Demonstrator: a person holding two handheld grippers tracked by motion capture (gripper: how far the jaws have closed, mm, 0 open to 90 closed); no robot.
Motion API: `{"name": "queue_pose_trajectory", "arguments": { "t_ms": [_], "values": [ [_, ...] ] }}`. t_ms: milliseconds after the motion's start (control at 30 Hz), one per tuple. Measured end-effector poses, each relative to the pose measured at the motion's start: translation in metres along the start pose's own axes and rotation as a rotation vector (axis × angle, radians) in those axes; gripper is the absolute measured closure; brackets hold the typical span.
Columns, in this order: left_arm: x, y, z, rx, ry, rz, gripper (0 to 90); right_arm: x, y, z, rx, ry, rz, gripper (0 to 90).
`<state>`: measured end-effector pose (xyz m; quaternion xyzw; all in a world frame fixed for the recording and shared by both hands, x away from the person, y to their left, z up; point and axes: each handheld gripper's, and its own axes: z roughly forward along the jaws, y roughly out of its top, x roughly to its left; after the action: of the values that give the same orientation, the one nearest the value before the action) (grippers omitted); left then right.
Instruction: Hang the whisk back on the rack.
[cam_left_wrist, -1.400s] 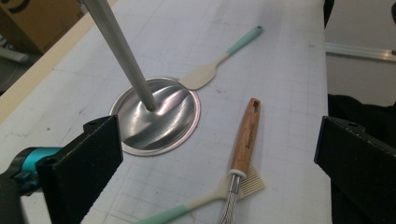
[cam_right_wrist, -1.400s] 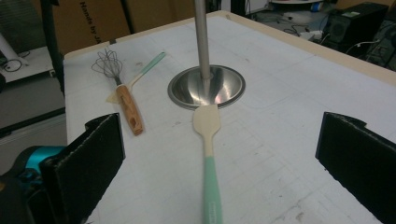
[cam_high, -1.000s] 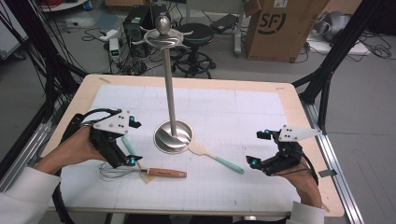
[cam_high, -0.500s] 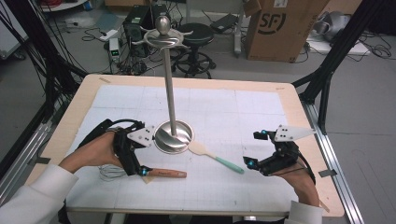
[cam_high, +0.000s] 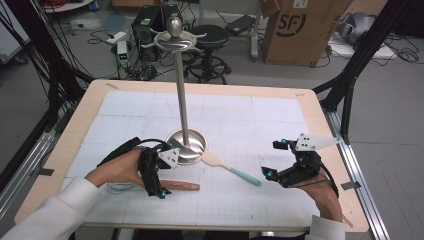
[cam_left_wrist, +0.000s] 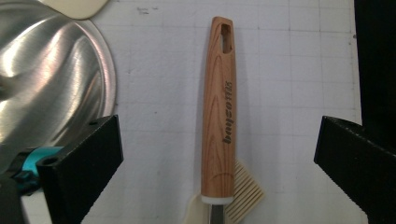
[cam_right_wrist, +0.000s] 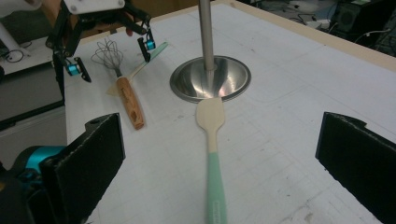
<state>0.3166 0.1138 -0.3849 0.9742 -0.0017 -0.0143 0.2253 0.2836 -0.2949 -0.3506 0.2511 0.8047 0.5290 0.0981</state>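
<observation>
A whisk with a wooden handle (cam_high: 181, 186) (cam_left_wrist: 219, 116) (cam_right_wrist: 129, 100) lies near the table's front left. My left gripper (cam_high: 158, 176) (cam_left_wrist: 217, 161) hangs over it, open wide, the handle lying between the jaws without touching either. A spatula (cam_high: 231, 168) (cam_right_wrist: 212, 140) with a cream head and teal handle lies right of the stand's steel base (cam_high: 196, 140) (cam_left_wrist: 46, 70) (cam_right_wrist: 226, 77). My right gripper (cam_high: 275, 158) (cam_right_wrist: 212, 163) is open, its jaws well apart on either side of the spatula's teal end, and holds nothing.
A tall steel pole (cam_high: 181, 90) with hooks at its top rises from the base at mid-table. A second utensil (cam_right_wrist: 152, 56) with a teal handle lies under the whisk, its slotted end (cam_left_wrist: 245, 196) showing beside the handle. White gridded paper (cam_high: 240, 115) covers the tabletop.
My left gripper has moved right from the table's left side and turned over the whisk's handle. The right gripper has barely shifted.
</observation>
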Motion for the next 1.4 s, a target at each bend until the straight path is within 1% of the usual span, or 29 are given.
{"name": "queue_pose_trajectory", "arguments": {
  "t_ms": [33, 100, 167, 267, 333, 367, 400, 433, 467, 500, 533, 567, 633, 767, 867, 933, 967, 1067, 1200, 1267, 1333, 1367, 1400],
  "values": [
    [0.000, 0.000, 0.003, 0.010, -0.005, 0.004, 1.8, 0.000, 0.000, -0.001, 0.001, 0.002, 0.009, 0.1],
    [0.001, 0.001, 0.008, 0.022, -0.018, 0.004, 3.4, -0.001, -0.001, -0.001, -0.003, 0.001, 0.004, 0.1],
    [0.002, 0.000, 0.011, 0.033, -0.025, -0.008, 6.3, -0.001, -0.001, -0.001, -0.004, 0.002, 0.005, 0.1],
    [0.004, 0.000, 0.013, 0.038, -0.030, -0.026, 9.9, 0.000, 0.000, 0.000, -0.003, 0.005, 0.003, 0.1],
    [0.005, 0.000, 0.014, 0.046, -0.034, -0.019, 13.2, 0.000, 0.000, 0.001, 0.001, 0.006, 0.000, 0.1],
    [0.004, 0.000, 0.015, 0.050, -0.041, -0.023, 15.2, 0.000, 0.000, 0.001, 0.002, 0.004, 0.005, 0.1],
    [0.004, 0.000, 0.015, 0.055, -0.046, -0.018, 17.5, 0.000, 0.000, 0.001, -0.002, 0.003, -0.002, 0.1],
    [0.003, 0.000, 0.016, 0.062, -0.053, -0.022, 20.1, 0.000, 0.000, 0.002, -0.002, 0.004, -0.001, 0.1],
    [0.003, 0.000, 0.017, 0.074, -0.061, -0.012, 23.6, 0.000, 0.000, 0.002, 0.001, 0.005, 0.004, 0.1],
    [0.003, 0.000, 0.018, 0.086, -0.063, -0.013, 26.7, 0.000, 0.000, 0.002, 0.001, 0.004, 0.001, 0.1],
    [0.002, 0.000, 0.020, 0.096, -0.060, -0.017, 27.7, 0.000, 0.000, 0.002, 0.002, 0.005, 0.004, 0.1],
    [0.003, 0.000, 0.021, 0.106, -0.055, -0.007, 27.7, 0.000, 0.000, 0.002, 0.001, 0.004, 0.001, 0.1],
    [0.002, 0.000, 0.023, 0.113, -0.046, -0.007, 28.3, 0.000, 0.000, 0.002, 0.004, 0.006, 0.005, 0.1],
    [0.002, 0.001, 0.025, 0.126, -0.048, 0.000, 32.9, 0.000, 0.001, 0.003, 0.002, 0.010, -0.001, 0.1],
    [0.002, 0.001, 0.026, 0.148, -0.039, 0.008, 39.7, 0.000, 0.001, 0.003, 0.001, 0.012, 0.001, 0.1],
    [0.002, 0.000, 0.025, 0.150, -0.034, 0.000, 43.2, 0.000, 0.001, 0.004, 0.002, 0.011, 0.001, 0.1],
    [0.002, 0.000, 0.025, 0.152, -0.030, -0.003, 45.3, 0.000, 0.001, 0.004, 0.006, 0.013, 0.008, 0.1],
    [0.001, 0.000, 0.023, 0.162, -0.023, -0.009, 51.1, -0.001, 0.001, 0.005, 0.004, 0.012, -0.001, 0.1],
    [0.000, -0.001, 0.025, 0.190, -0.015, 0.004, 56.3, 0.000, 0.001, 0.005, 0.010, 0.014, 0.002, 0.1],
    [0.000, 0.000, 0.025, 0.192, -0.003, -0.001, 59.0, 0.000, 0.001, 0.006, 0.011, 0.017, 0.003, 0.1],
    [0.000, 0.001, 0.025, 0.195, 0.009, 0.001, 66.0, 0.000, 0.001, 0.007, 0.008, 0.019, -0.006, 0.1],
    [-0.001, 0.001, 0.025, 0.200, 0.005, 0.006, 68.0, 0.000, 0.001, 0.007, 0.008, 0.020, -0.002, 0.1],
    [-0.001, 0.002, 0.025, 0.200, 0.011, 0.011, 68.5, 0.000, 0.001, 0.007, 0.009, 0.021, -0.001, 0.1]
  ]
}}
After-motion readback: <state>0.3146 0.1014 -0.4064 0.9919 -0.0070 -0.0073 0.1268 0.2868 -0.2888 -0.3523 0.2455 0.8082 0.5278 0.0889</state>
